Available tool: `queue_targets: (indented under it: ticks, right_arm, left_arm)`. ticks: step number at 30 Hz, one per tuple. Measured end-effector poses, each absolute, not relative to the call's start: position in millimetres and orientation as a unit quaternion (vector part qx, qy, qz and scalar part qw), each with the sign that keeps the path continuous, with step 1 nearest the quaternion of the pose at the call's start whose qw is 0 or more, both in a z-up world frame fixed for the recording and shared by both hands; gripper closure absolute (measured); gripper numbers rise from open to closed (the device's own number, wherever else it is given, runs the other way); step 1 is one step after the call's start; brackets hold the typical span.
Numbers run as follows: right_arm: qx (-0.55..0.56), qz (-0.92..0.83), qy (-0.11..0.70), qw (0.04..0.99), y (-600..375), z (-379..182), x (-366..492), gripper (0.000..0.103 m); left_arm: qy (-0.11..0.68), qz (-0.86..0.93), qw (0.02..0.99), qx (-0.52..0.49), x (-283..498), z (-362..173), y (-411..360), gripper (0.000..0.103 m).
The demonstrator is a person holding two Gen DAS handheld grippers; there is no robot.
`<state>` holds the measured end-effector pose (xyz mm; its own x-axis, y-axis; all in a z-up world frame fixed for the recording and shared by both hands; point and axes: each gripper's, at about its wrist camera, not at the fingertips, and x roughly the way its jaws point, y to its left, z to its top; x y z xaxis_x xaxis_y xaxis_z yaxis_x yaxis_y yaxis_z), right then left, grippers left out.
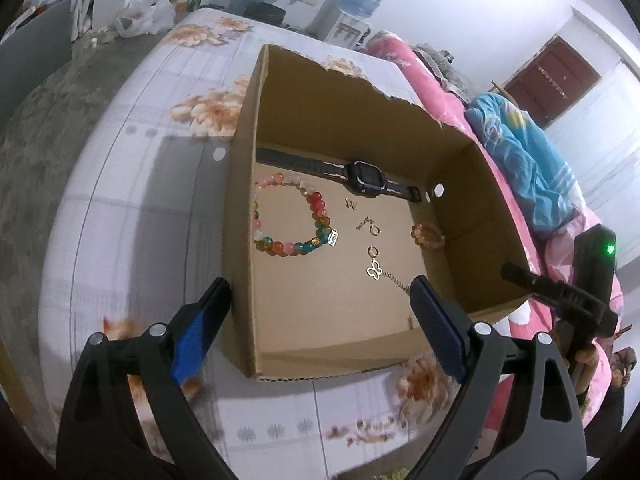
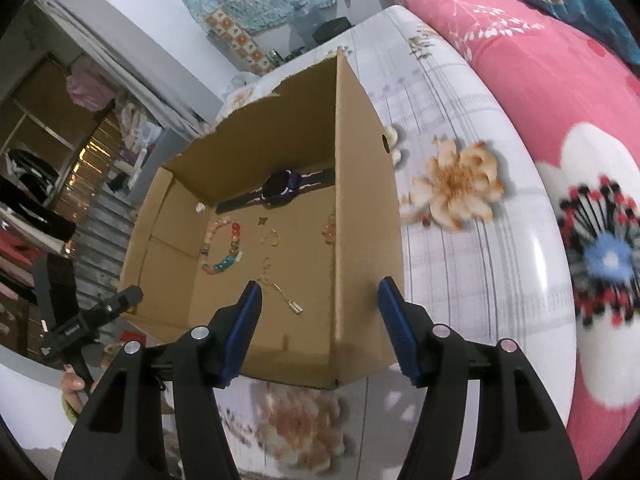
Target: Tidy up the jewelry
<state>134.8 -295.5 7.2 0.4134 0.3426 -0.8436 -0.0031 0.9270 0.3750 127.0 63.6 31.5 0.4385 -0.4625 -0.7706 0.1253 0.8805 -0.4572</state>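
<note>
Blue-padded fingers of the left gripper [image 1: 320,292] stood spread wide with nothing between them; its left finger [image 1: 214,300] lay outside the near-left wall of the open brown cardboard box [image 1: 240,208] and its right finger [image 1: 426,300] hung over the box interior, so the wall ran between the two. The right gripper [image 2: 320,300] was likewise released and empty, straddling the box's right-hand wall, with its left finger [image 2: 250,304] over the box floor and its right finger [image 2: 394,308] outside, above the floral-printed white bed sheet [image 2: 460,280]. All the jewelry lay inside the box, on its floor. Nearest the fingers was the thin gold chain with a butterfly pendant [image 1: 374,271]: in the left wrist view its free end ran up to the tip of the right finger, and in the right wrist view its clasp end [image 2: 294,307] lay just ahead of and to the right of the left finger. Its long axis ran roughly diagonally from near edge to centre. Beyond it lay small gold hoop earrings [image 1: 374,230], then a multicoloured glass-bead bracelet [image 1: 292,216] toward the left side, a small orange bead ring [image 1: 428,234] against the right wall, and a black wristwatch with dark strap [image 1: 362,182] stretched along the far wall. In this inspector's judgement the chain was the piece within easiest reach, and the right gripper appeared marginally better placed, needing only to shift inward off the wall and descend across the chain's length. Whether either finger touched the chain could not be determined.
</note>
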Motion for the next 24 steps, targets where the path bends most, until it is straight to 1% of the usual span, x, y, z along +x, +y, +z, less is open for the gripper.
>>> queue_targets:
  ticks: [10,24]
  right_arm:
    - [0.148,0.087,0.53,0.83,-290.4,10.3,70.3,0.043]
    - [0.161,0.082,0.506,0.843,-301.7,7.3,71.4,0.041]
  left_arm:
    - [0.5,-0.183,0.825,-0.189,75.6,29.7,69.7,0.017]
    - [0.478,-0.176,0.846,-0.158,54.4,29.0,55.6,0.016]
